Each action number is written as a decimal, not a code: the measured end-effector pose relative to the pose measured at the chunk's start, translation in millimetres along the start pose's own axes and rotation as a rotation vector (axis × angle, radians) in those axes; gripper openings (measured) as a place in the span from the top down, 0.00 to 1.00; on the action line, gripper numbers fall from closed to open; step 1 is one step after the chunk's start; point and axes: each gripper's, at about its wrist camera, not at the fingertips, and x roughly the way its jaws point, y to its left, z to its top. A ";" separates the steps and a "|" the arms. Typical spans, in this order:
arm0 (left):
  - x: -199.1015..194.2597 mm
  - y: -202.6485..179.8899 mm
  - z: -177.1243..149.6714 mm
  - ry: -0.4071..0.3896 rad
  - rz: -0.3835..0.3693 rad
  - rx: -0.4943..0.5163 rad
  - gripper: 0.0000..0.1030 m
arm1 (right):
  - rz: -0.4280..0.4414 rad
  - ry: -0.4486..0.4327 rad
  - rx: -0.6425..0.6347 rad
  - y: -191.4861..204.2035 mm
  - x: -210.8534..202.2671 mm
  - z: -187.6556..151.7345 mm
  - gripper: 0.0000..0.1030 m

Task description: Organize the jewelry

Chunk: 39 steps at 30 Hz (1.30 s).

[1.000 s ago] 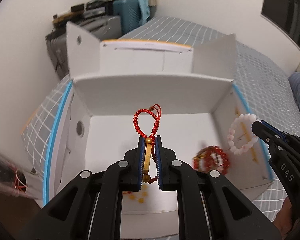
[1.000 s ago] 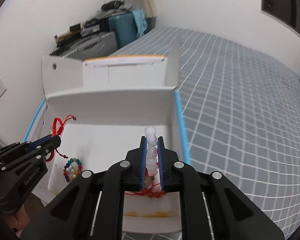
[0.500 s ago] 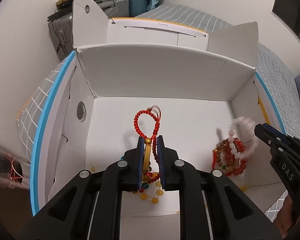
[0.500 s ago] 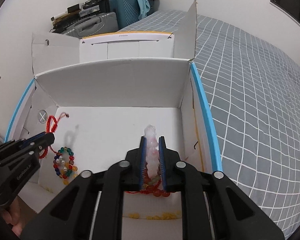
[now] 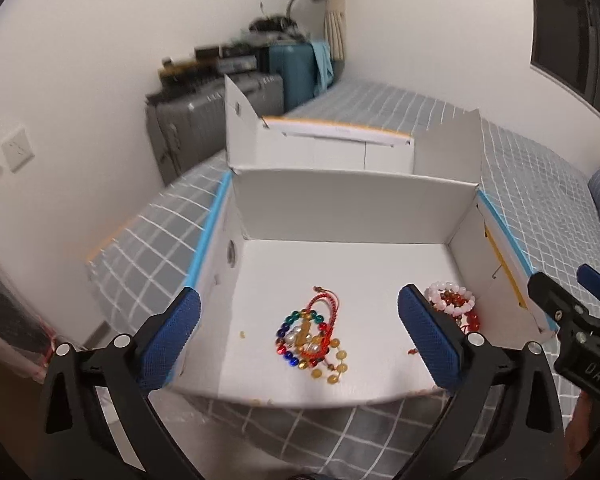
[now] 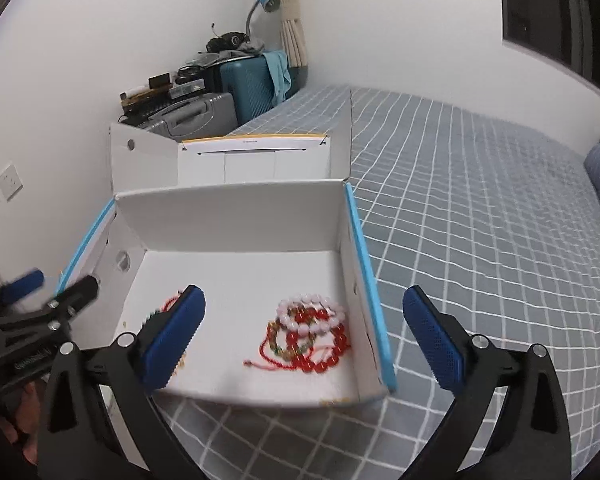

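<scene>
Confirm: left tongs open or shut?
Open. The left tongs have blue pads spread wide, nothing between them; the red cord bracelet lies in the box.

A white cardboard box point(image 5: 352, 208) with light blue edge strips and a yellow-orange trim sits on a bed point(image 6: 480, 208) covered in grey fabric with a white grid pattern. Inside lie a multicoloured bead bracelet point(image 5: 300, 338), a red woven cord bracelet point(image 5: 325, 304), amber-yellow beads point(image 5: 334, 368), pale pink beads point(image 6: 312, 312) and red beads point(image 6: 320, 354). Each black claw has blue textured pads point(image 5: 172, 336). A teal suitcase point(image 6: 248, 84) stands by the white wall.
</scene>
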 end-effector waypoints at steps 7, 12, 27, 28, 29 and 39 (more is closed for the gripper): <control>-18.2 -3.3 -41.5 0.014 -0.059 0.013 0.06 | -0.049 -0.052 -0.005 2.3 -28.2 -37.8 0.07; -26.0 -7.5 -62.5 0.000 -0.072 0.049 0.06 | -0.044 -0.055 -0.004 3.5 -36.2 -58.4 0.07; -28.7 -4.9 -67.6 -0.017 -0.082 0.039 0.06 | -0.012 -0.033 -0.010 9.4 -39.3 -71.2 0.07; -28.8 -4.4 -67.6 -0.016 -0.085 0.037 0.06 | -0.011 -0.031 -0.008 9.5 -39.2 -71.5 0.07; -28.7 -4.2 -67.7 -0.014 -0.087 0.035 0.06 | -0.010 -0.029 -0.008 9.9 -39.1 -72.1 0.07; -26.9 -6.0 -68.7 -0.007 -0.103 0.042 0.06 | -0.012 -0.021 -0.002 10.2 -37.0 -71.1 0.07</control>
